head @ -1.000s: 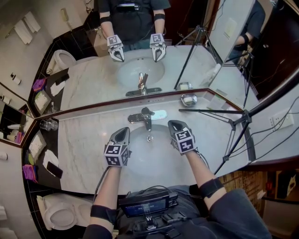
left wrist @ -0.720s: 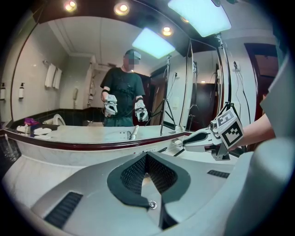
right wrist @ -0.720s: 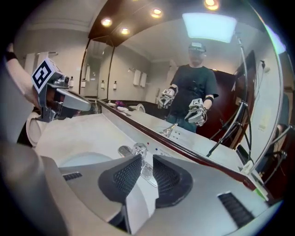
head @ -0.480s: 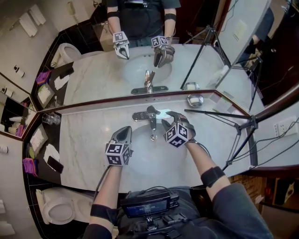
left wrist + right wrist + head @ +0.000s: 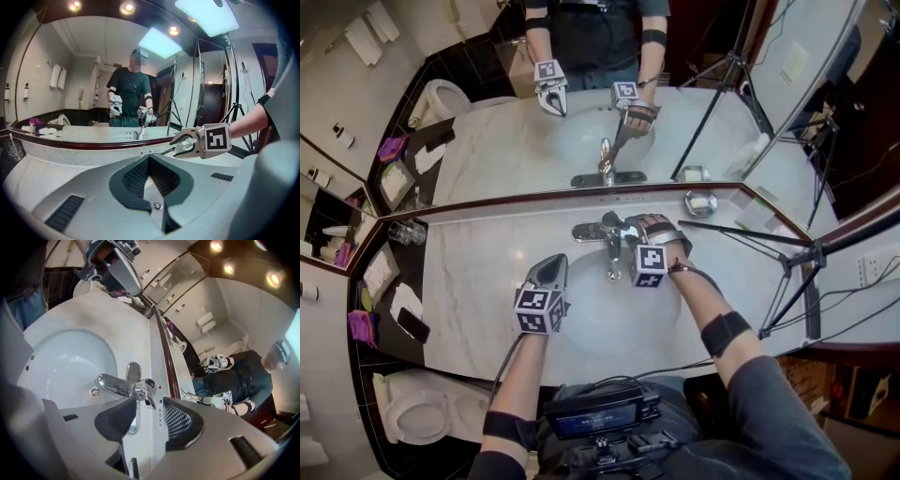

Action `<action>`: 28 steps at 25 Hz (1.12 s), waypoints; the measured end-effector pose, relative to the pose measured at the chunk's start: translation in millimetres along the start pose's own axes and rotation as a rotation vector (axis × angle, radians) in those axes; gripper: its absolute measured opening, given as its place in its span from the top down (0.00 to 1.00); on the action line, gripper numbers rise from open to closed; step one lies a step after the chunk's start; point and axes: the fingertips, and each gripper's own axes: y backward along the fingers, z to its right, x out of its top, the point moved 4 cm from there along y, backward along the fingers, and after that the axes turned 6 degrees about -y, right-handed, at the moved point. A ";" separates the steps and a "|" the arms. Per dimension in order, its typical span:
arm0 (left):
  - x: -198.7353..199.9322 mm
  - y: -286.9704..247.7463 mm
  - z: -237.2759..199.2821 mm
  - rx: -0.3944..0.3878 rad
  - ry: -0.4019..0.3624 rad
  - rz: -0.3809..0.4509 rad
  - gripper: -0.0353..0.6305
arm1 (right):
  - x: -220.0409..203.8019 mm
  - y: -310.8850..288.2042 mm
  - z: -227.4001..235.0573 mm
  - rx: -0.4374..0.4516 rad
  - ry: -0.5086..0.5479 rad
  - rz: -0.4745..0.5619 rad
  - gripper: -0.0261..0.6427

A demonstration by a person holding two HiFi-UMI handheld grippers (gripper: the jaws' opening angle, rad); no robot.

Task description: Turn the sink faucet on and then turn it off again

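Marble vanity top (image 5: 469, 272) fills mid-frame, where the right gripper (image 5: 630, 226), jaws just opening and empty, meets the faucet handle (image 5: 142, 391) at its mouth, the clenched left gripper (image 5: 551, 269) farther off.

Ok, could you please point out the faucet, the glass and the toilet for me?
faucet (image 5: 115, 385), right gripper view, on the chrome spout.
glass (image 5: 407, 232), head view, on its clear side wall.
toilet (image 5: 420, 420), head view, on the white seat.

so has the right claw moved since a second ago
Yes: the right claw moved left to the faucet, from the right side of the sink. Its jaws have just been opening, the lever at their tips, ungripped.
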 end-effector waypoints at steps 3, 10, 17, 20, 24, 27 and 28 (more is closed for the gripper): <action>-1.1 0.6 -1.7 0.004 0.003 -0.002 0.95 | -0.5 -7.8 -7.4 0.034 0.068 -0.016 0.66; -3.4 -2.5 -3.6 0.003 0.008 -0.009 0.95 | -0.2 -11.1 -11.0 0.029 0.137 -0.029 0.72; -1.2 -7.4 1.0 -0.012 0.004 -0.009 0.95 | -4.9 -9.9 -18.8 0.019 0.139 -0.048 0.72; 0.4 -8.6 2.0 -0.017 0.002 -0.008 0.95 | -7.0 -9.4 -21.4 0.016 0.141 -0.056 0.72; 0.4 -10.3 2.4 -0.021 0.002 -0.009 0.95 | -7.9 -10.1 -22.2 0.016 0.136 -0.063 0.73; -0.1 -11.5 2.9 -0.024 0.002 -0.010 0.95 | -11.3 -11.9 -24.1 0.014 0.145 -0.087 0.73; 0.0 -12.0 3.5 -0.026 0.002 -0.010 0.95 | -11.9 -12.2 -24.9 0.015 0.144 -0.090 0.73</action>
